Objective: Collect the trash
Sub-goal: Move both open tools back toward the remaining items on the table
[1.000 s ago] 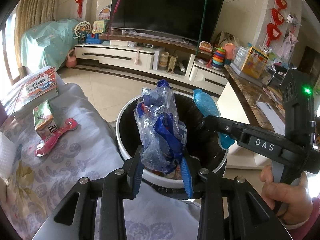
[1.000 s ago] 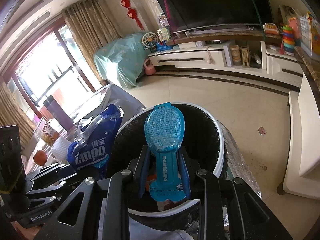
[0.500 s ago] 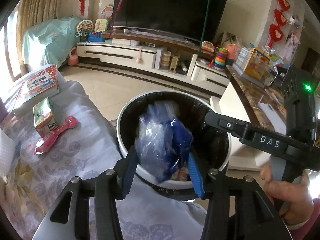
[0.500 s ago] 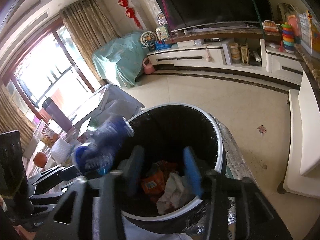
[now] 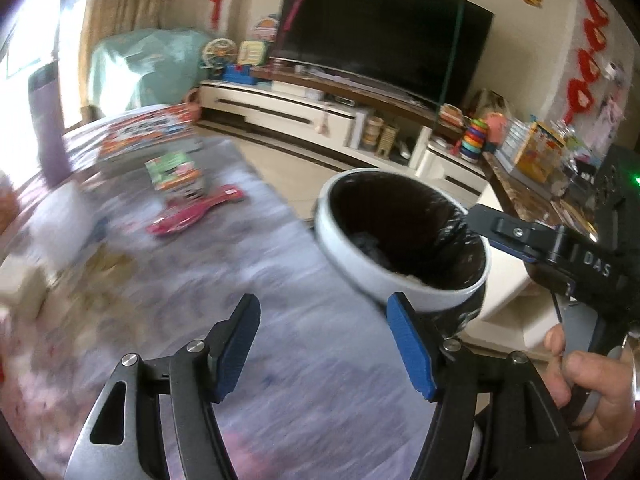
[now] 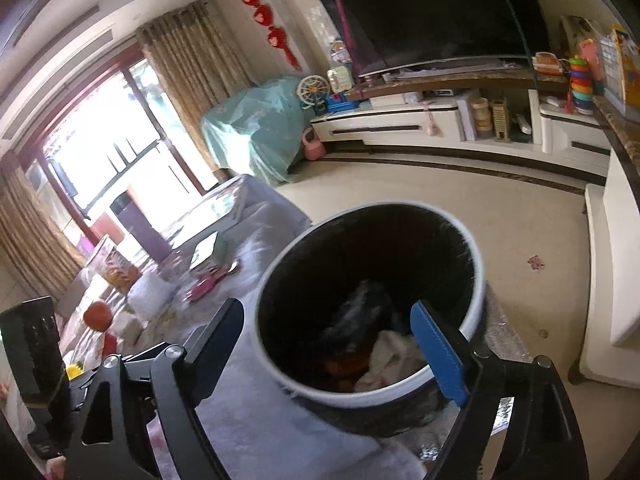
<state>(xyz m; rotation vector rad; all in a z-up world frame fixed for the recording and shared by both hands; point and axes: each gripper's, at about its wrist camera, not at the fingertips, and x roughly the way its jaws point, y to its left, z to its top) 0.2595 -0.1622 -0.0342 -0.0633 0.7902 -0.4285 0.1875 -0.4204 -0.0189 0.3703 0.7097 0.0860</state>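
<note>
Living room, daylight from a curtained window; a large dark television (image 6: 436, 12) hangs above a long white cabinet (image 6: 440, 128) crowded with toys. Cream tiled floor (image 6: 460, 188) runs from the cabinet toward the cameras.

Table under a pale lilac patterned cloth (image 5: 180, 280) fills the left of the left wrist view; heavy motion blur there. A flat picture book (image 5: 148, 132) lies at its far end.

Trash bin (image 6: 372, 300): round, white rim, black liner, standing just beside the table edge. Collected trash lies inside at the bottom: a dark crumpled wrapper (image 6: 360, 312), white crumpled tissue (image 6: 392, 356) beside it, orange scraps under both. Bin contents in the left view are too blurred to sort.

Right gripper (image 6: 328, 344): jaws spread wide, nothing between the blue pads, hovering over the near rim of the bin. It also shows from the side in the left view, held by the person's hand (image 5: 588, 380).

Left gripper (image 5: 324, 344): jaws spread wide, empty, over the cloth with the right finger in front of the bin's near wall.

Smaller items on the cloth: a green and orange carton (image 5: 176, 172), and just in front of it a pink flat package (image 5: 196, 212). An orange-red round fruit (image 6: 98, 316) sits farther back; exact type cannot be told.
</note>
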